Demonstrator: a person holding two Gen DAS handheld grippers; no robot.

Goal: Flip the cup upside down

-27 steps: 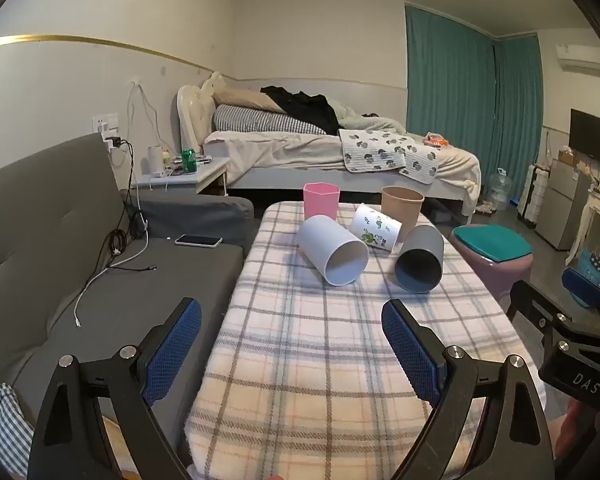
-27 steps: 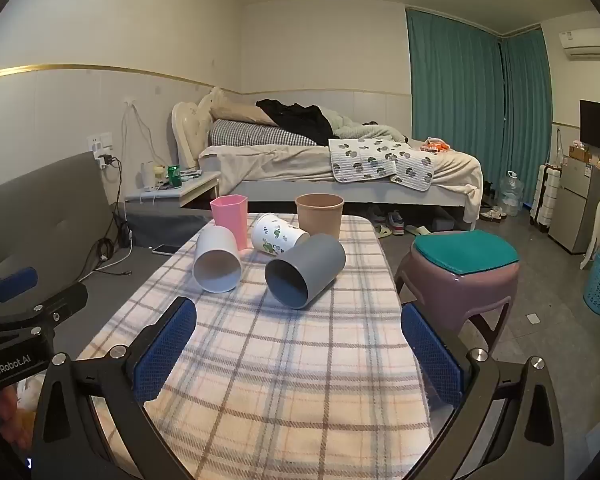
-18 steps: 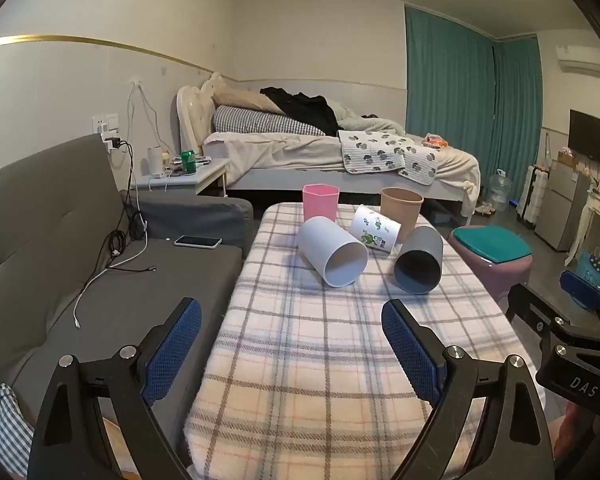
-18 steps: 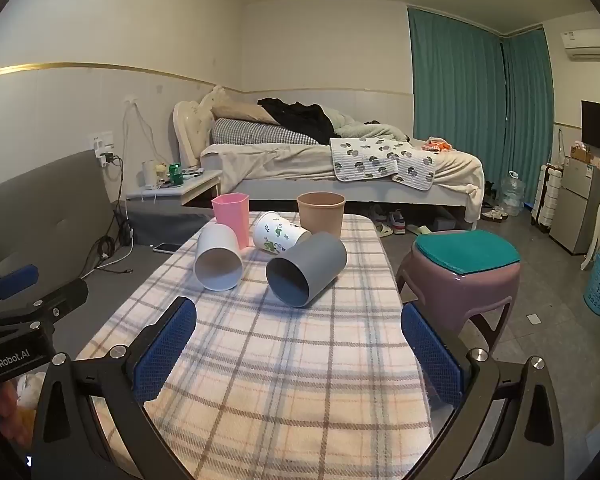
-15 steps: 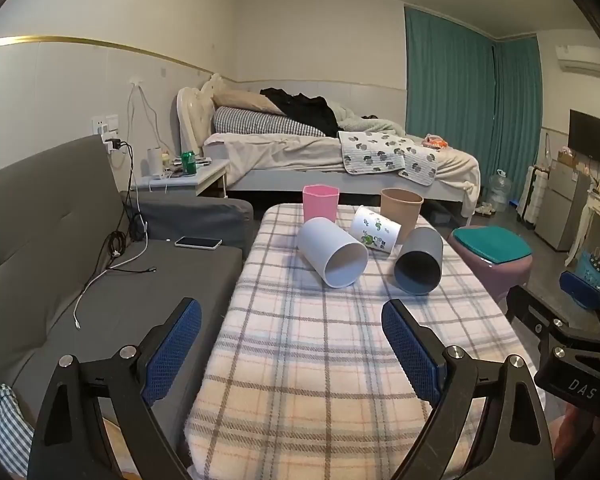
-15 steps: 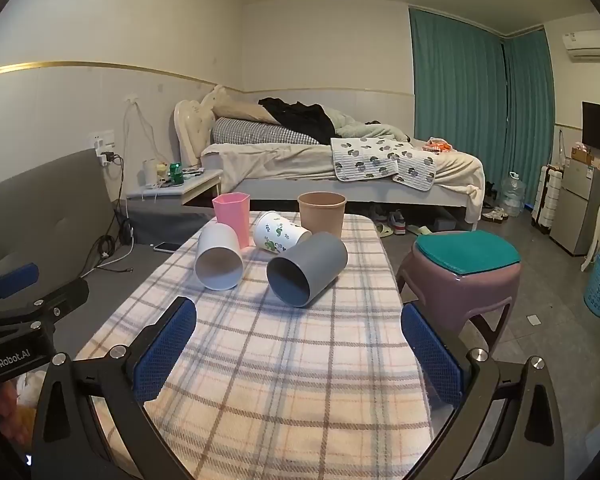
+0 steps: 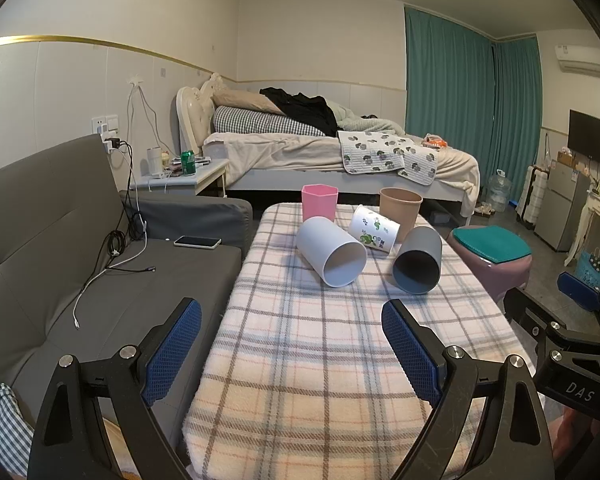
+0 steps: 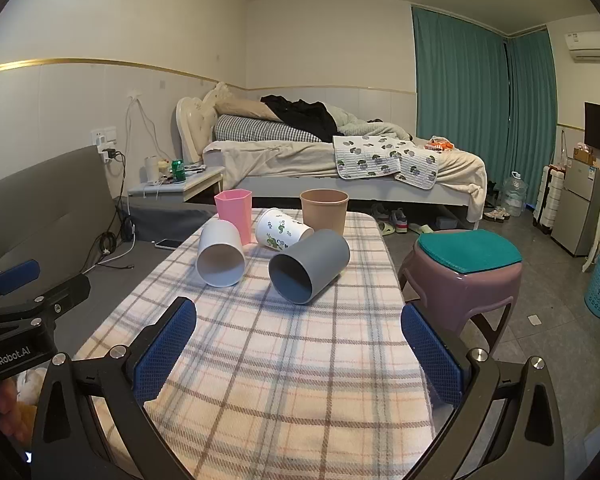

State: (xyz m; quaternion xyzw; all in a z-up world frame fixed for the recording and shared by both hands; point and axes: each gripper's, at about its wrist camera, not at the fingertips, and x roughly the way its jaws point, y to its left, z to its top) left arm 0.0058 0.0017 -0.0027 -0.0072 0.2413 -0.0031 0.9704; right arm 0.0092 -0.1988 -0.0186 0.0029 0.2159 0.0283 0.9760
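Five cups clustered at centre frame on the far half of the plaid-covered table [image 7: 319, 360]. Grey cup [image 8: 309, 266] on its side, mouth toward the camera, just right of the white cup [image 8: 221, 258], likewise toppled. Leaf-patterned cup [image 8: 282, 229] lying between and behind them, beside the upright pink cup [image 8: 234, 210] and upright tan cup [image 8: 323, 208].

All well apart from both claws, up-frame of the fingertips. Right gripper [image 8: 298, 350] low in its frame, jaws spread wide, nothing between the blue pads. Left gripper [image 7: 292, 344] the same: released, empty, hovering over the near table edge.

Purple stool [image 8: 465, 276] at right; grey sofa [image 7: 80, 248] at left.
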